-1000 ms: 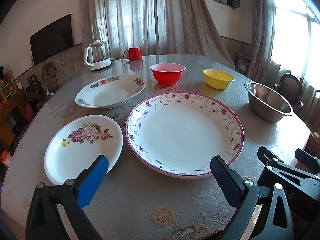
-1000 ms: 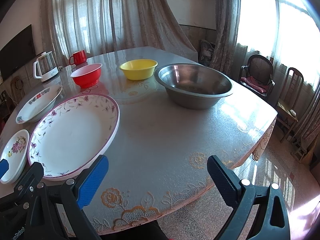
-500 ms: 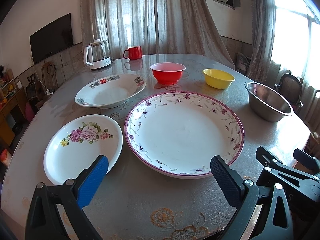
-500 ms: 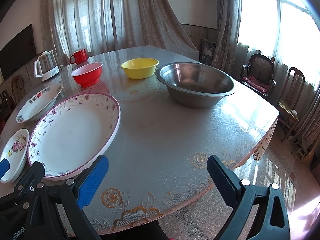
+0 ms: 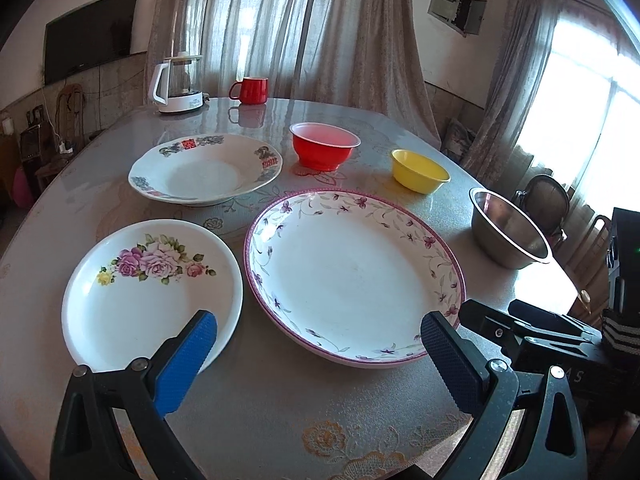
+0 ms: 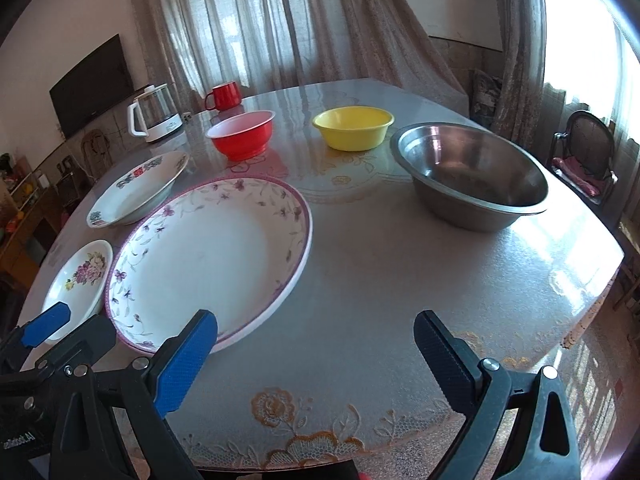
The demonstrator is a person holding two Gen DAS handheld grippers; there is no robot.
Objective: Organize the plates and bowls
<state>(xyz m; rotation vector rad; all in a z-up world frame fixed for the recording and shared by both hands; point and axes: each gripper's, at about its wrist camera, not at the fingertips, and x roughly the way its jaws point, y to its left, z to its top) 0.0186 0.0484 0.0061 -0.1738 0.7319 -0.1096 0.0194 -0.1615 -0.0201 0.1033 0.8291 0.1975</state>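
A large purple-rimmed plate (image 5: 352, 276) (image 6: 208, 256) lies at the table's near centre. Left of it is a small rose-patterned plate (image 5: 152, 292) (image 6: 80, 276). Behind sits a deep plate with red marks (image 5: 204, 170) (image 6: 140, 188). Further back stand a red bowl (image 5: 324, 146) (image 6: 244, 134) and a yellow bowl (image 5: 420, 170) (image 6: 352, 128), with a steel bowl (image 5: 508, 232) (image 6: 468, 176) at the right. My left gripper (image 5: 316, 354) is open above the near edge, holding nothing. My right gripper (image 6: 316, 354) is open too, in front of the large plate's right side.
A white kettle (image 5: 176, 84) (image 6: 154, 118) and a red mug (image 5: 250, 90) (image 6: 224, 96) stand at the table's far side. The table edge (image 6: 580, 308) drops off at the right, with chairs (image 6: 584, 156) beyond it. Curtains hang behind.
Both views have shifted slightly forward and downward over the table. No dish has moved and both grippers have stayed open.
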